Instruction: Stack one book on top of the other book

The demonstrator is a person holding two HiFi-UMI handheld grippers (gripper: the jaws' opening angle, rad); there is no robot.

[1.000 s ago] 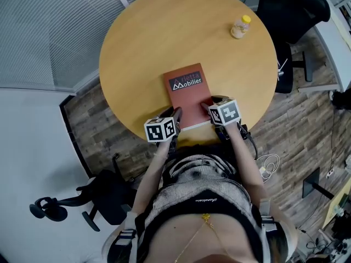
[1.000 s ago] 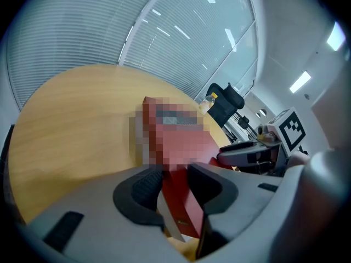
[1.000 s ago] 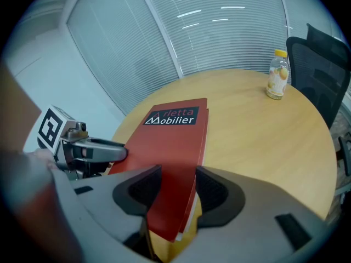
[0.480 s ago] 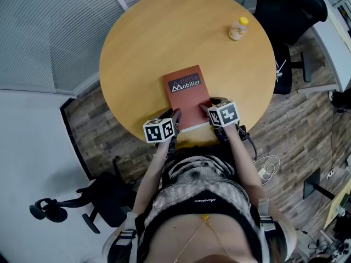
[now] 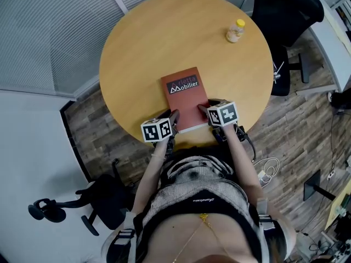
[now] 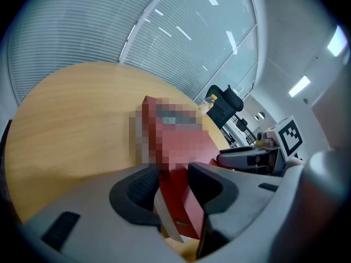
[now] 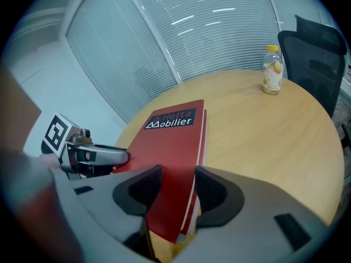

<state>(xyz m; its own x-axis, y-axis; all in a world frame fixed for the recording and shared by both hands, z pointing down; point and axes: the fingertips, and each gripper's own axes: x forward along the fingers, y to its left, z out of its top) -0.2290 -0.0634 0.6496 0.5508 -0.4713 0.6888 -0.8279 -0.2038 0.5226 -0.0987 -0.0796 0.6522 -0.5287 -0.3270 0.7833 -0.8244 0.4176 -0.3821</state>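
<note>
Two red books (image 5: 184, 95) lie stacked on the round wooden table (image 5: 159, 37), near its front edge; the top cover reads "Mobilier". My left gripper (image 5: 174, 117) is at the stack's near left corner. In the left gripper view that corner (image 6: 181, 199) fills the gap between the pads of my left gripper (image 6: 174, 182). My right gripper (image 5: 204, 107) is at the near right corner. In the right gripper view the cover (image 7: 175, 141) and the page edges below it sit between the pads of my right gripper (image 7: 178, 185), which close on them.
A small bottle with a yellow cap (image 5: 235, 30) stands at the table's far right. A black office chair (image 5: 285, 10) stands behind the table, and another (image 5: 66, 201) is on the floor at the lower left. Slatted blinds cover the windows to the left.
Both grippers stay at the stack's near corners. The head view has shifted a little; the books have not visibly moved.
</note>
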